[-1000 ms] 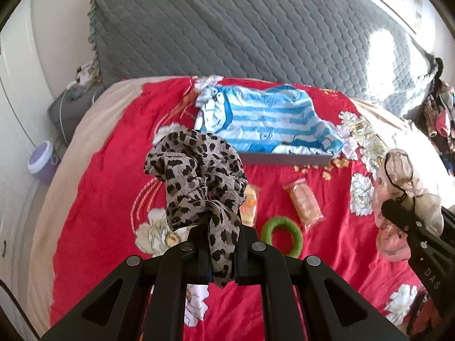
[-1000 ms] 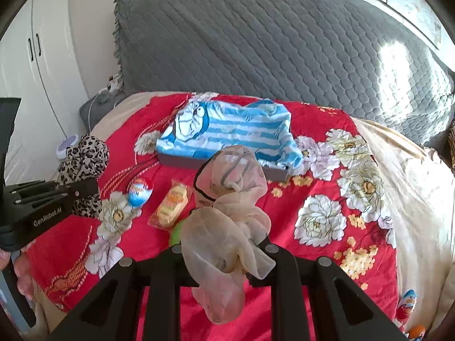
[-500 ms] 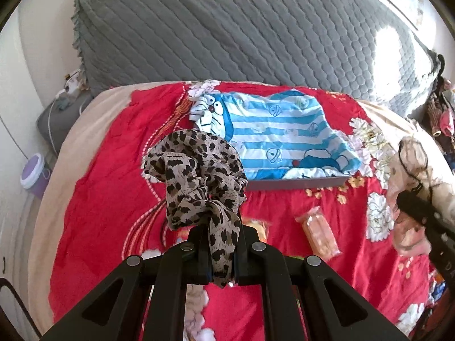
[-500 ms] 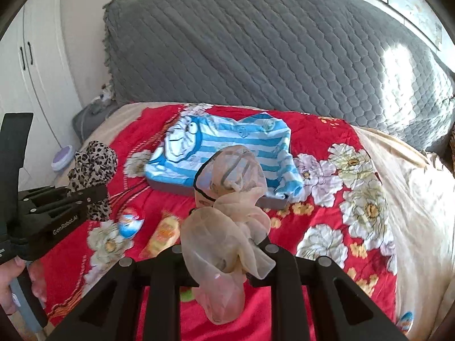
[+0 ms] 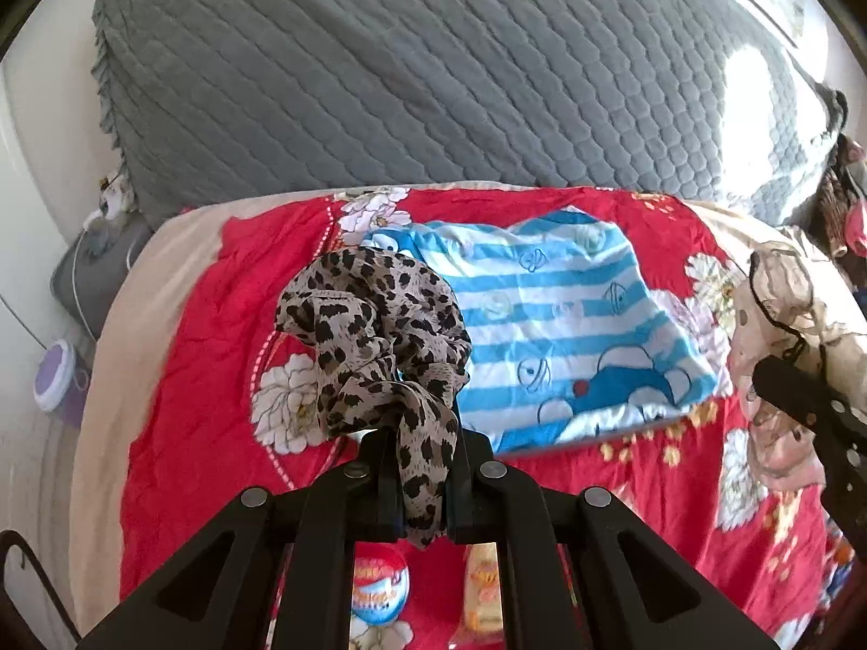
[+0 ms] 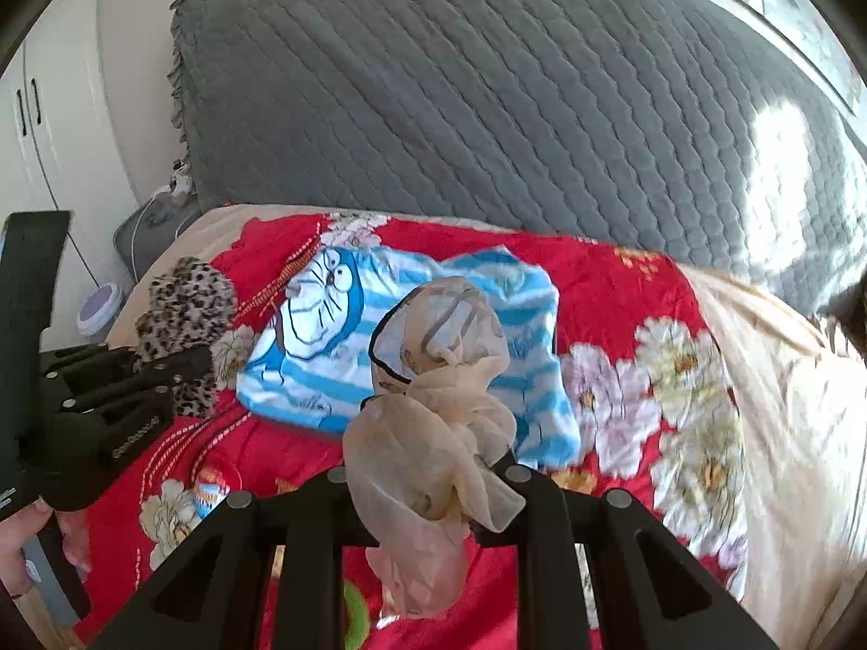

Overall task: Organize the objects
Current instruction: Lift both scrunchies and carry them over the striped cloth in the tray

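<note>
My left gripper point(image 5: 420, 449) is shut on a leopard-print scarf point(image 5: 374, 346), bunched above the jaws. It also shows in the right wrist view point(image 6: 184, 319) at the left. My right gripper point(image 6: 428, 466) is shut on a sheer beige scarf point(image 6: 439, 395), which shows in the left wrist view point(image 5: 785, 357) at the right edge. Both hang above a red floral bedspread point(image 5: 206, 357). Ahead lies a box covered with a blue striped cartoon cloth point(image 5: 558, 341), which the right wrist view point(image 6: 336, 368) shows just beyond the beige scarf.
A red-and-blue egg toy point(image 5: 379, 590) and a snack packet point(image 5: 482, 590) lie under my left gripper. A green ring point(image 6: 355, 617) peeks below my right gripper. A grey quilted headboard point(image 5: 433, 81) stands behind. A purple bin point(image 5: 57, 384) stands on the floor at the left.
Both grippers have moved forward toward the blue striped box, each still holding its scarf. The snacks and green ring have slid down under the grippers in view.
</note>
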Available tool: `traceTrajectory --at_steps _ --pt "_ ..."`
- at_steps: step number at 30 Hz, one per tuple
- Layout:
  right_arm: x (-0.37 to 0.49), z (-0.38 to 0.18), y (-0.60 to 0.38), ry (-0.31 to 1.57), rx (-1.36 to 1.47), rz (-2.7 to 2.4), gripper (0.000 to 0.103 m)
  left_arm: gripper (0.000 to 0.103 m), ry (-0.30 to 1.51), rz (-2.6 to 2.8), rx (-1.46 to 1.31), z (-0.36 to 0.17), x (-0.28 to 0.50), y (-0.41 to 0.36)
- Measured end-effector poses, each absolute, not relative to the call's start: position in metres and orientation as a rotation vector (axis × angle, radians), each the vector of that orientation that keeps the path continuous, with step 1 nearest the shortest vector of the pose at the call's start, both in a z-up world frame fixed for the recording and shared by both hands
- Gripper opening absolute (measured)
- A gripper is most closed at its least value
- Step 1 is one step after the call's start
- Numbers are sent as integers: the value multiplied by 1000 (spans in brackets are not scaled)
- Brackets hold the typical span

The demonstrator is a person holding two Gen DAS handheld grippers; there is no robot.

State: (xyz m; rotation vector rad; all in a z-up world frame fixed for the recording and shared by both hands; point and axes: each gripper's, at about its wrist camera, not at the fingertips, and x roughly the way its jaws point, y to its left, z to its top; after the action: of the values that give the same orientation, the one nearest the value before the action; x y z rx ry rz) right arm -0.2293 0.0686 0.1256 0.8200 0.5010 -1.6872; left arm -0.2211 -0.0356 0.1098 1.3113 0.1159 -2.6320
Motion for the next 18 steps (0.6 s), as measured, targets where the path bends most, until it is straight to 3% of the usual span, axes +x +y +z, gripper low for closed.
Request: traceTrajectory --at_steps 9,18 --pt "-238 149 24 595 768 -1655 21 10 59 -2680 1276 111 -256 -38" --pt "-240 133 4 523 782 -1630 21 10 107 -2672 1283 91 -281 -44"
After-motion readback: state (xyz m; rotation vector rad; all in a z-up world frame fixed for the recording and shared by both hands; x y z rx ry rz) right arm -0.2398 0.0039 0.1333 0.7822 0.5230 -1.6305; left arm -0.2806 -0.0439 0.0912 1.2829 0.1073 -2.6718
